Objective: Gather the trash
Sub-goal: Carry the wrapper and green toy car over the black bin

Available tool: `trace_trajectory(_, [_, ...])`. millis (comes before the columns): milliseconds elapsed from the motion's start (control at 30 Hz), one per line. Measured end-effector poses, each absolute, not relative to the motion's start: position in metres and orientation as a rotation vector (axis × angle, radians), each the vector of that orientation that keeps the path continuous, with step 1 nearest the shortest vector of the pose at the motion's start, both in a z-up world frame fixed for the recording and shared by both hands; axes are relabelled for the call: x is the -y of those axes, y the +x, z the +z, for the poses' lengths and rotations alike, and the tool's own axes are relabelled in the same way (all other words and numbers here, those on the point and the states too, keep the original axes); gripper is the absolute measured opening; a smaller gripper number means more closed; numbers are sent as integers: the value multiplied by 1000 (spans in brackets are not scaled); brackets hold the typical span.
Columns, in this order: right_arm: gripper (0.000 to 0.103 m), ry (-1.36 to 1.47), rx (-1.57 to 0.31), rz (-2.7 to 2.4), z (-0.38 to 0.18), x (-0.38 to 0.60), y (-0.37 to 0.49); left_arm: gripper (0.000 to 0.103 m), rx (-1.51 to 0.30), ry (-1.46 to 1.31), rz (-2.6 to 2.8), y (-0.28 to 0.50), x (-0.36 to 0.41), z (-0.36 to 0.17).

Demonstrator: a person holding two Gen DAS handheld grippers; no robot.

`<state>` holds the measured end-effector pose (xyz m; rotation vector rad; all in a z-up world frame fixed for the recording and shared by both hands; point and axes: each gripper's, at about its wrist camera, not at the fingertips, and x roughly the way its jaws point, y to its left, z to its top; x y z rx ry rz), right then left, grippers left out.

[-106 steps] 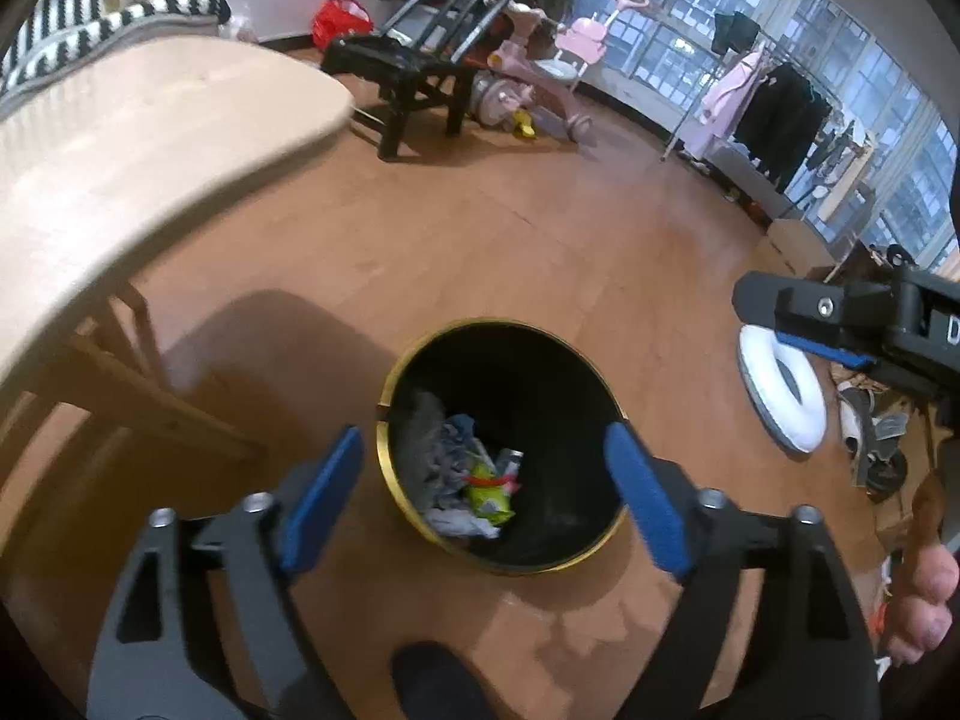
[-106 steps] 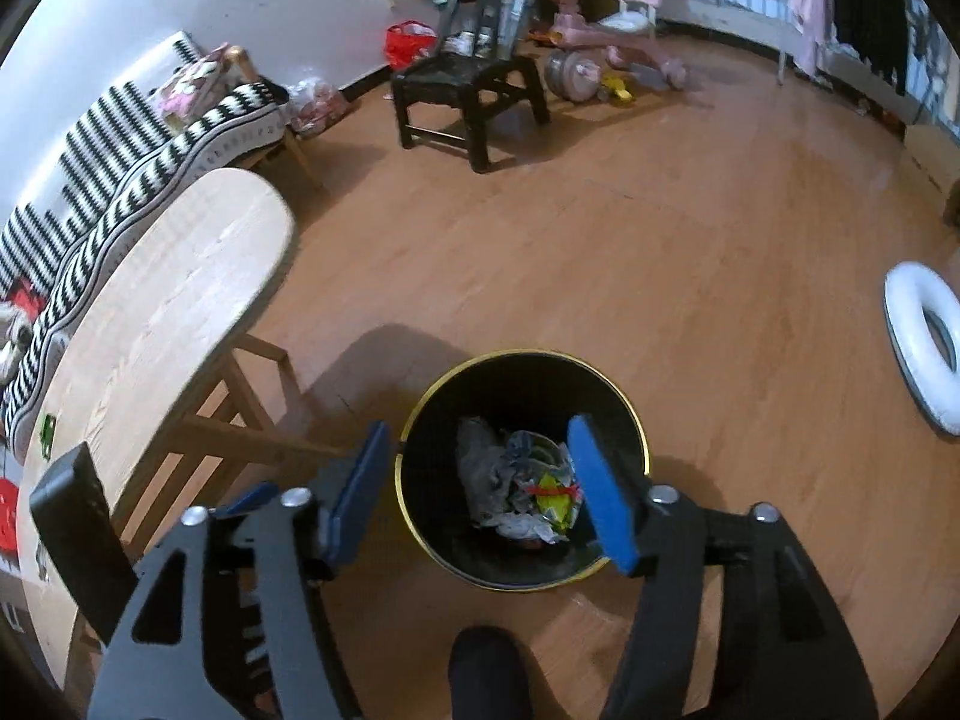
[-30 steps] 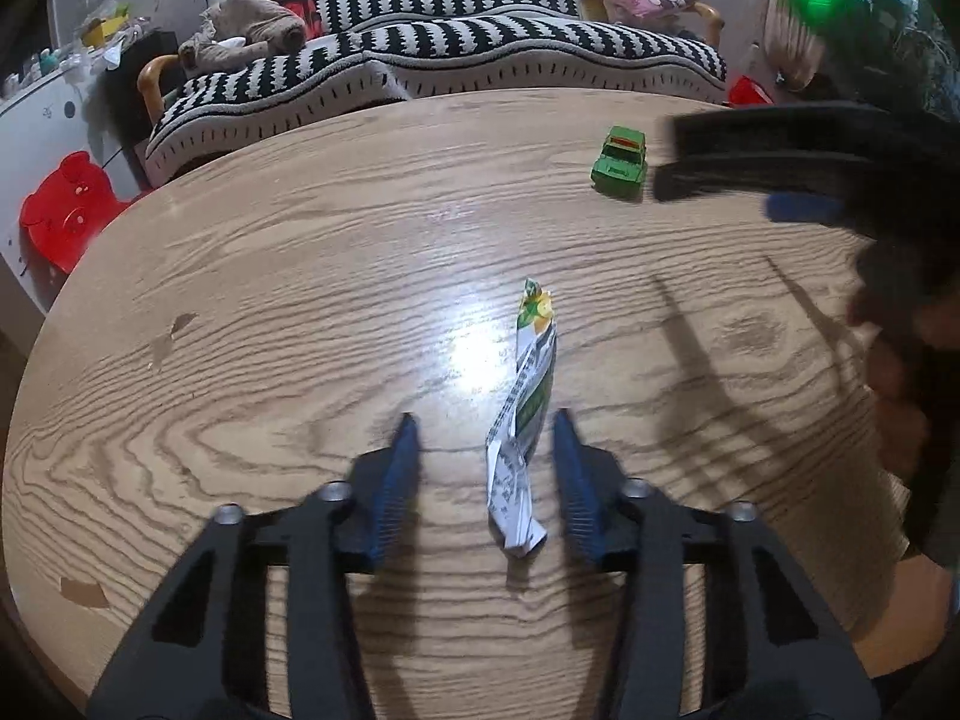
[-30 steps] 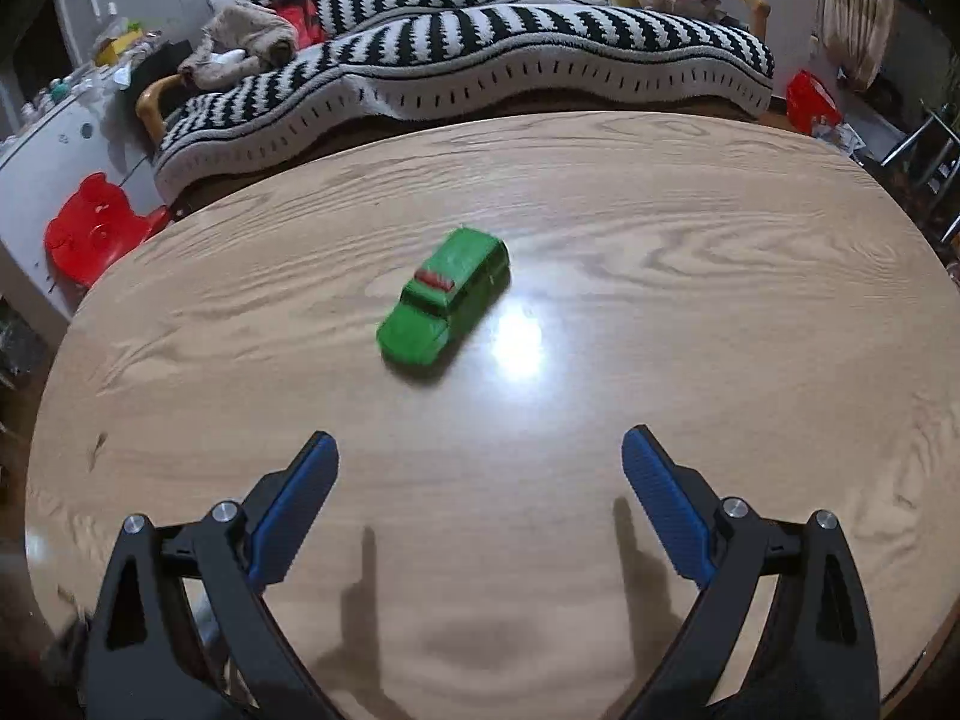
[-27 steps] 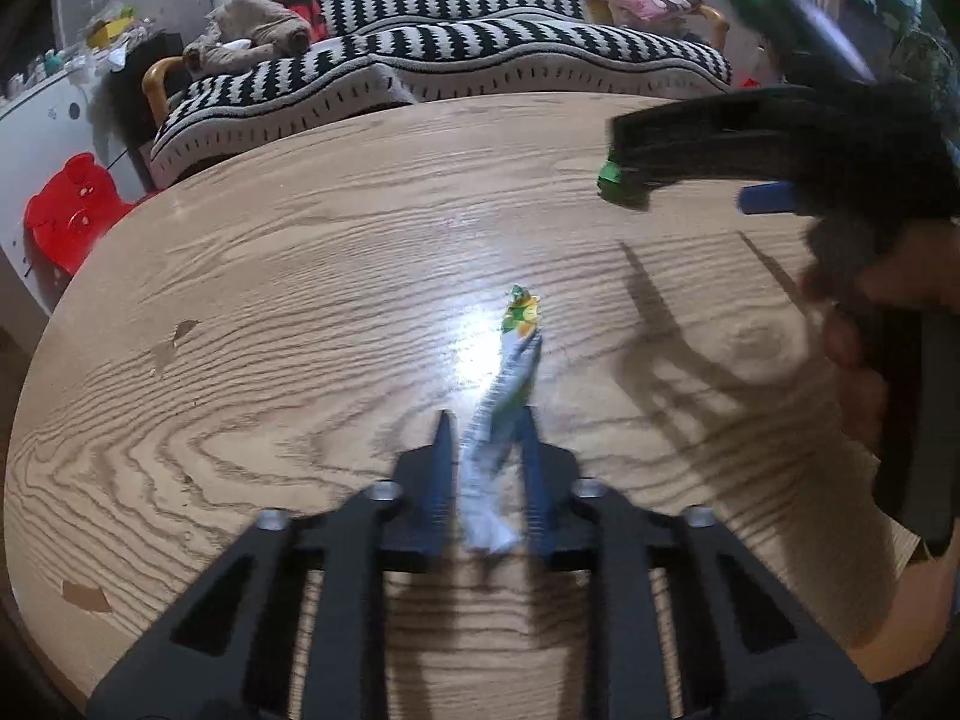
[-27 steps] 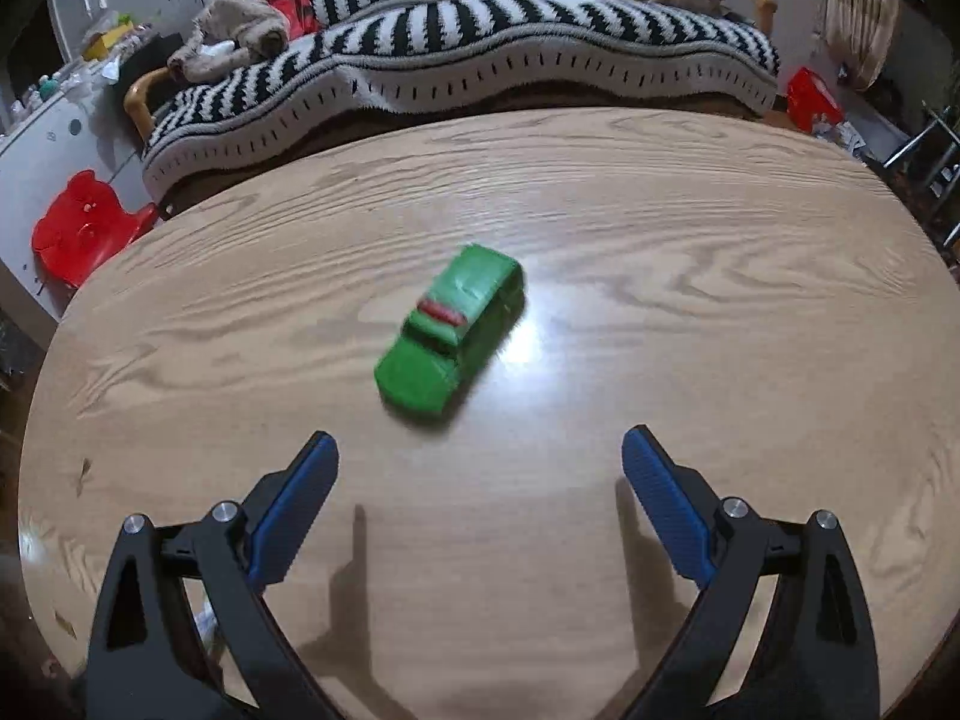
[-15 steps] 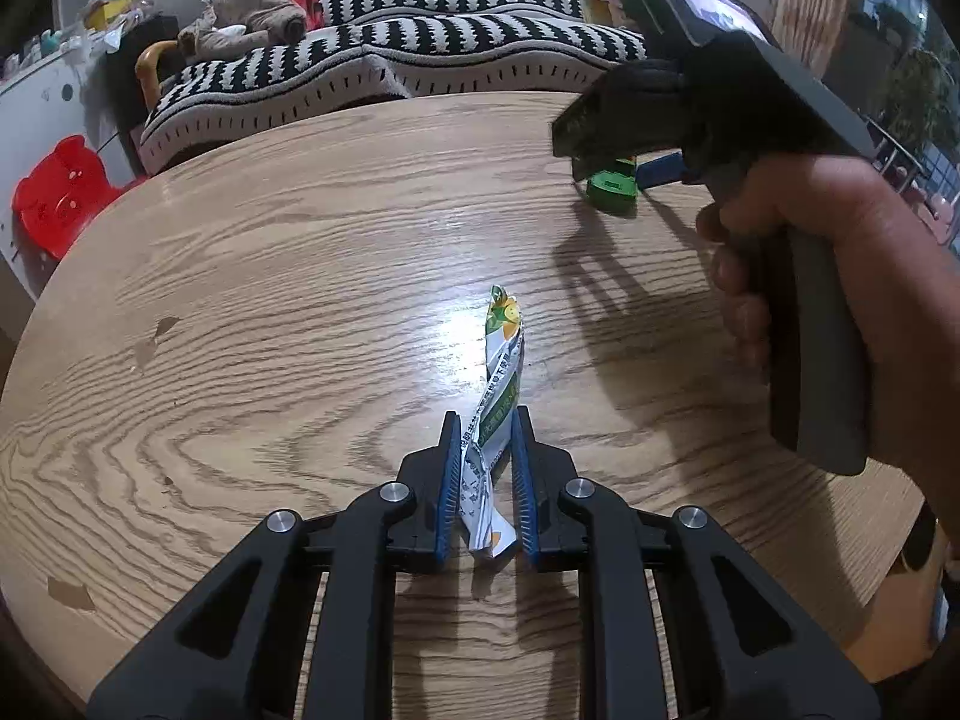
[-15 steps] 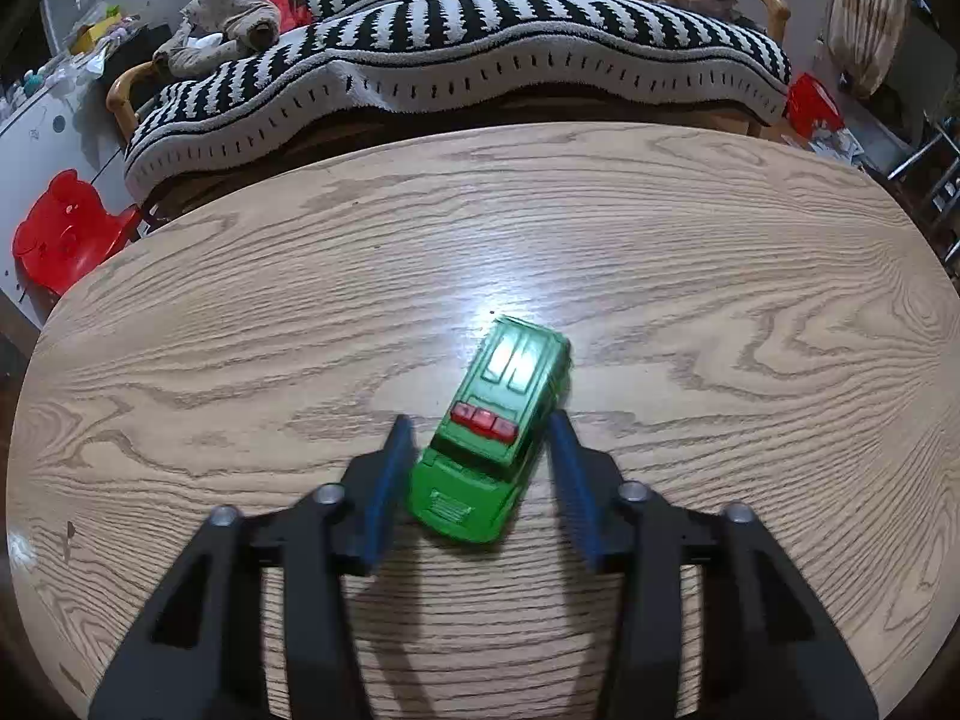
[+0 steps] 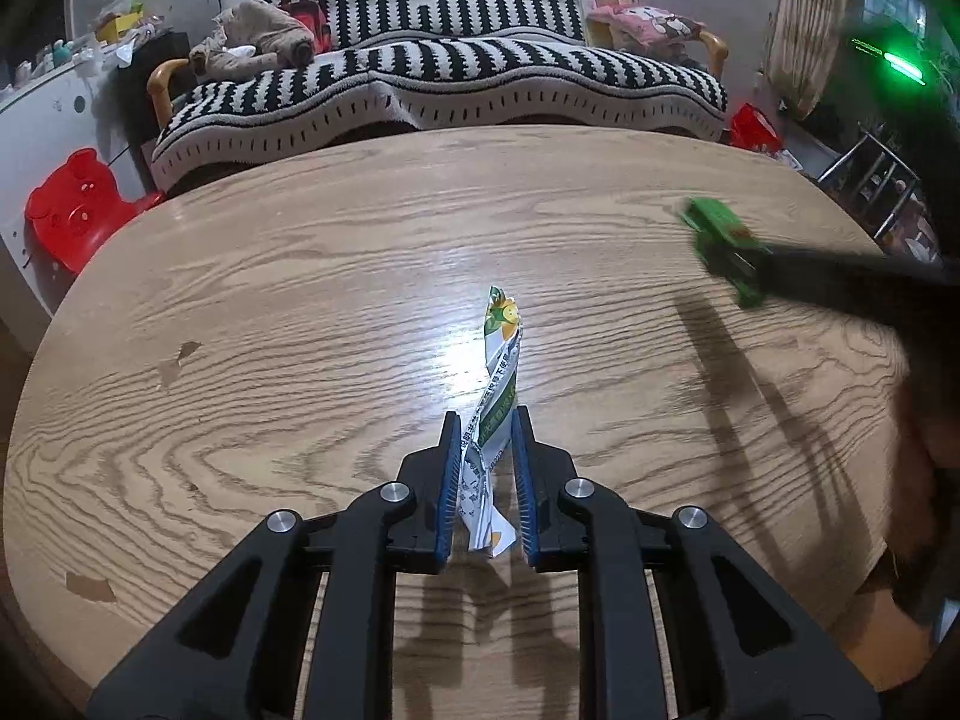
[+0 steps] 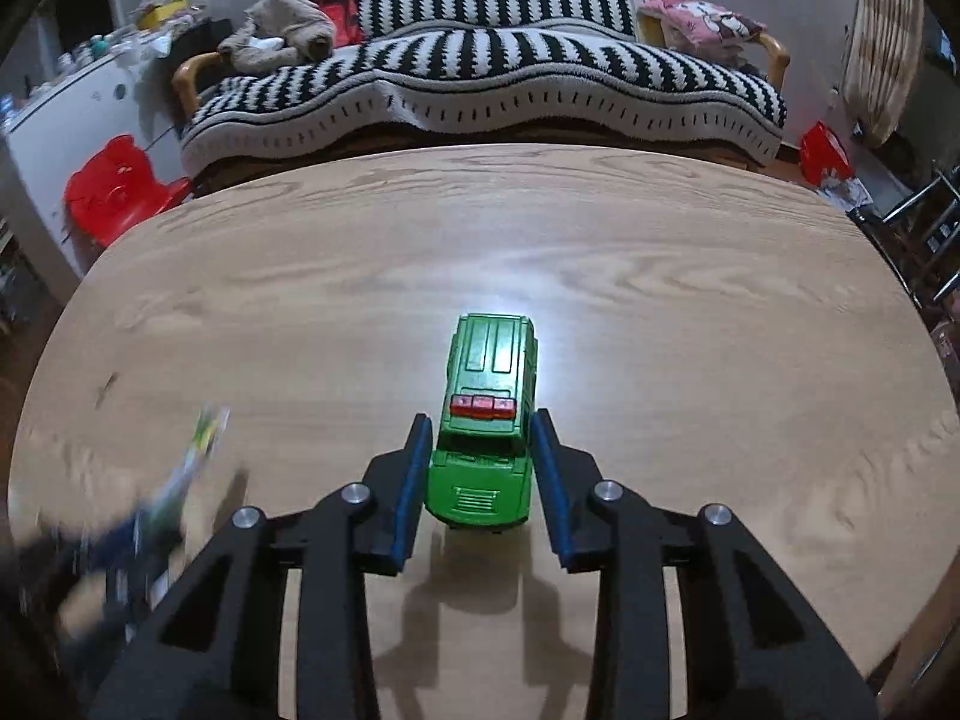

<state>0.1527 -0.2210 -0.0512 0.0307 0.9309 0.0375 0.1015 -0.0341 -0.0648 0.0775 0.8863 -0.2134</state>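
Wrapper (image 9: 495, 414) and toy car (image 10: 485, 420), previously free, now clamped by tongs.

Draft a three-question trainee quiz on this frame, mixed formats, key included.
1. True or false: the left gripper holds the wrapper.
2. What sits between the right gripper's fingers? A) wrapper B) green toy car C) nothing
3. Fill in: both items are over the wooden ____.

Key:
1. True; its fingers are shut on the wrapper.
2. B, the car. The fingers have just been closing around it.
3. table.
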Motion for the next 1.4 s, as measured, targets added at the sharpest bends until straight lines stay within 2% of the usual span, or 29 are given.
trace_trajectory(400, [34, 88, -867, 41, -19, 290, 3, 16, -875, 99, -295, 45, 70, -34])
trace_trajectory(1000, [34, 151, -839, -7, -12, 338, -10, 16, -866, 114, -318, 41, 102, -35])
trace_trajectory(1400, [34, 205, -822, -101, -9, 397, -37, 16, -843, 94, -424, 30, 162, -25])
